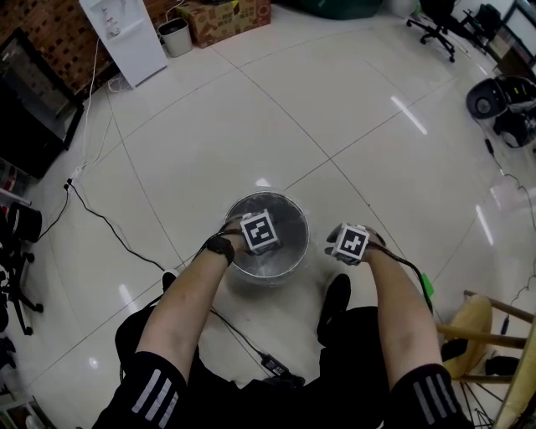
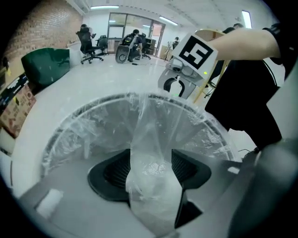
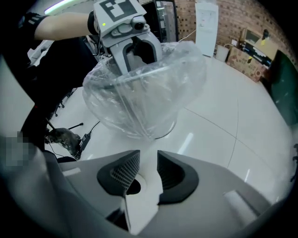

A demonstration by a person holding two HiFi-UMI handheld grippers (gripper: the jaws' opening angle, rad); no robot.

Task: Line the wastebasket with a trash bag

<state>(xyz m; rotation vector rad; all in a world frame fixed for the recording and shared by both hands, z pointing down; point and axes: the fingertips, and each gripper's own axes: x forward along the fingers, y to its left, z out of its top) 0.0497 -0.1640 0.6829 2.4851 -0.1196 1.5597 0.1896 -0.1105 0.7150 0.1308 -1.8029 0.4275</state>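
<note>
A round wastebasket (image 1: 291,209) stands on the white tiled floor, with a clear trash bag (image 1: 272,219) in it and folded over its rim. In the left gripper view the bag (image 2: 93,132) lines the whole rim. My left gripper (image 1: 261,243) hangs over the near rim, pointing down. Its jaws stand wide, and a bunched fold of the bag film (image 2: 151,179) lies between its pads (image 2: 114,173). My right gripper (image 1: 348,248) is just right of the basket (image 3: 144,111), apart from it. The right gripper (image 3: 149,160) is open, with only floor between its jaws.
My legs and dark shoes (image 1: 337,303) flank the basket's near side. A cable (image 1: 109,226) and a power adapter (image 1: 275,366) lie on the floor to the left and near me. A wooden stool (image 1: 490,328) is at the right. A white panel (image 1: 126,38), a small bin (image 1: 174,38) and a cardboard box (image 1: 224,18) stand far back.
</note>
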